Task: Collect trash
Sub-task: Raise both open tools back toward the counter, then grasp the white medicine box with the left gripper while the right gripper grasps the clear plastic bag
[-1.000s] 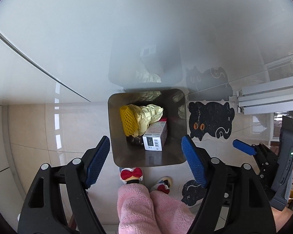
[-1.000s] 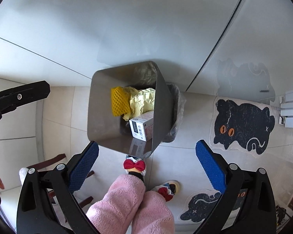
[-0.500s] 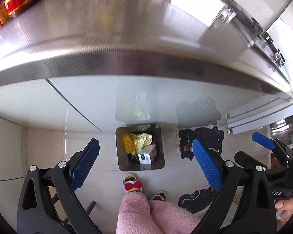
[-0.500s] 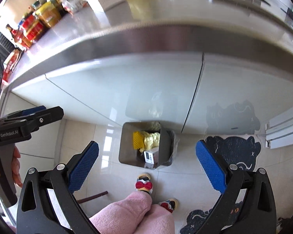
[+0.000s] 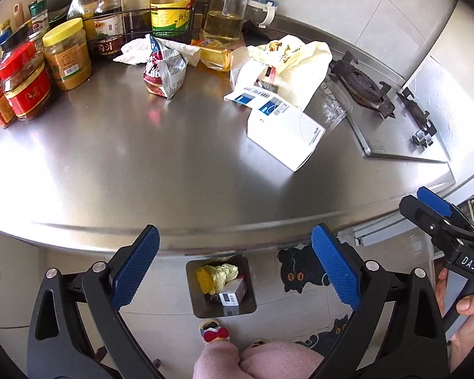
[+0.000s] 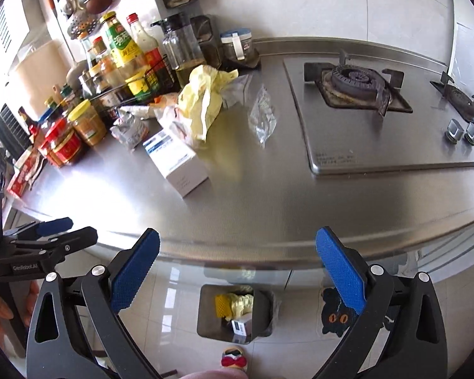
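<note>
Both grippers hang level at the near edge of the steel counter [image 5: 117, 158]: the left gripper [image 5: 233, 265] fills the bottom of its own view and the right gripper [image 6: 235, 268] the bottom of its own, each with its blue-padded fingers spread wide and nothing between them. The trash sits mid-frame on the counter, a white box [image 5: 284, 129] beside a yellow bag [image 5: 300, 60] and a crumpled snack packet [image 5: 164, 69], while the bin [image 5: 224, 308] stands on the floor at bottom centre, already holding rubbish
</note>
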The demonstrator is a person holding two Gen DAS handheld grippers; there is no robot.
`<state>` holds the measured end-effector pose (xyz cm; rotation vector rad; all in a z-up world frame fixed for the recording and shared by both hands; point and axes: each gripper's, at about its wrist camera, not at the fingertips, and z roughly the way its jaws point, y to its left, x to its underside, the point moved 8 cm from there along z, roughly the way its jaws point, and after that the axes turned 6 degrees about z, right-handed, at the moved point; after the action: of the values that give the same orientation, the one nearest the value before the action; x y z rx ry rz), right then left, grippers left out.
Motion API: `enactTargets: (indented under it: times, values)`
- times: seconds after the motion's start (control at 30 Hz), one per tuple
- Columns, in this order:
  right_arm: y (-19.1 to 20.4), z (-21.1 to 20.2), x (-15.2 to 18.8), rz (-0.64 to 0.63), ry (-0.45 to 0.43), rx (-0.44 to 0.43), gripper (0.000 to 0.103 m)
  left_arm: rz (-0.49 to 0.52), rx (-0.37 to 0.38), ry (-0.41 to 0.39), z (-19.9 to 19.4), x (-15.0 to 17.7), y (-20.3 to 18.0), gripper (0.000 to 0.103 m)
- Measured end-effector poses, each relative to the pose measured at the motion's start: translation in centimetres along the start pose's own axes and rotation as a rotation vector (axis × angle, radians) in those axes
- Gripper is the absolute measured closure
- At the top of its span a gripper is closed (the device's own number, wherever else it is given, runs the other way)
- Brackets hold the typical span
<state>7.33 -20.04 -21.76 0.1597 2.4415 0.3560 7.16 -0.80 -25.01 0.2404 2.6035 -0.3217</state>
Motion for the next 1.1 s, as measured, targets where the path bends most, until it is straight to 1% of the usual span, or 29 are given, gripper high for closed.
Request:
enactTargets:
  times: [0.03, 0.1, 0.13, 0.2, 0.23, 0.3, 0.37, 0.53, 0.63, 0.7, 0.8, 0.87, 0.93, 0.97, 1.0, 1.03, 1.1]
  values:
    - [-0.2, 0.3, -0.9, 0.000, -0.004, 0.005, 0.008, -0.006, 0.010, -0.002, 0.2, -0.6, -0.3, 0.014]
    - [-0.8, 1.0, -2.3, -0.001, -0.002, 0.014, 0.017, -0.014, 0.032, -0.005, 0.6, -1.7, -1.3, 0.014]
    - [-1.1, 1.4, -2.9, -0.001, 0.003, 0.016, 0.019, -0.021, 0.046, -0.003, 1.1, -2.1, -1.9, 0.014]
    - [-1.7, 2.5, -4.1, 0.001, 0.020, 0.013, 0.031, -0.036, 0.077, 0.011, 2.2, -2.9, -3.2, 0.014]
    - [-1.9, 2.9, -4.6, 0.004, 0.027, 0.010, 0.035, -0.045, 0.084, 0.018, 2.8, -3.3, -3.7, 0.014]
    - [-2.4, 4.0, -5.8, 0.006, 0.041, 0.001, 0.046, -0.061, 0.071, 0.023, 4.0, -4.3, -4.5, 0.014]
    - [-2.7, 5.4, -6.9, 0.006, 0.061, -0.026, 0.049, -0.073, 0.046, 0.020, 5.2, -5.5, -5.0, 0.015]
    - [-2.8, 8.2, -9.8, -0.043, 0.094, -0.070, 0.049, -0.159, -0.011, 0.017, 7.9, -7.7, -5.3, 0.019]
    - [-2.9, 9.9, -10.7, -0.058, 0.129, -0.101, 0.049, -0.185, -0.055, 0.021, 9.2, -8.4, -5.2, 0.019]
    - [-2.7, 10.7, -10.9, -0.062, 0.160, -0.132, 0.049, -0.199, -0.090, 0.031, 10.0, -8.5, -4.9, 0.022]
    - [-2.1, 11.8, -11.0, -0.103, 0.178, -0.140, 0.049, -0.218, -0.133, 0.049, 10.7, -8.1, -4.1, 0.030]
    - [-1.9, 12.8, -10.8, -0.116, 0.201, -0.144, 0.049, -0.215, -0.166, 0.045, 10.7, -7.9, -3.6, 0.039]
    - [-1.9, 13.5, -10.5, -0.124, 0.221, -0.146, 0.050, -0.224, -0.161, 0.045, 10.4, -7.6, -3.3, 0.043]
    - [-1.8, 13.9, -10.2, -0.131, 0.232, -0.147, 0.056, -0.225, -0.163, 0.044, 10.3, -7.5, -3.1, 0.045]
    - [-1.8, 14.2, -9.9, -0.138, 0.245, -0.148, 0.065, -0.222, -0.173, 0.042, 10.1, -7.3, -2.9, 0.047]
    - [-1.7, 14.4, -9.7, -0.142, 0.253, -0.151, 0.070, -0.218, -0.183, 0.038, 9.8, -7.2, -2.7, 0.050]
    - [-1.6, 14.3, -9.4, -0.148, 0.244, -0.152, 0.074, -0.209, -0.194, 0.029, 9.3, -7.0, -2.6, 0.055]
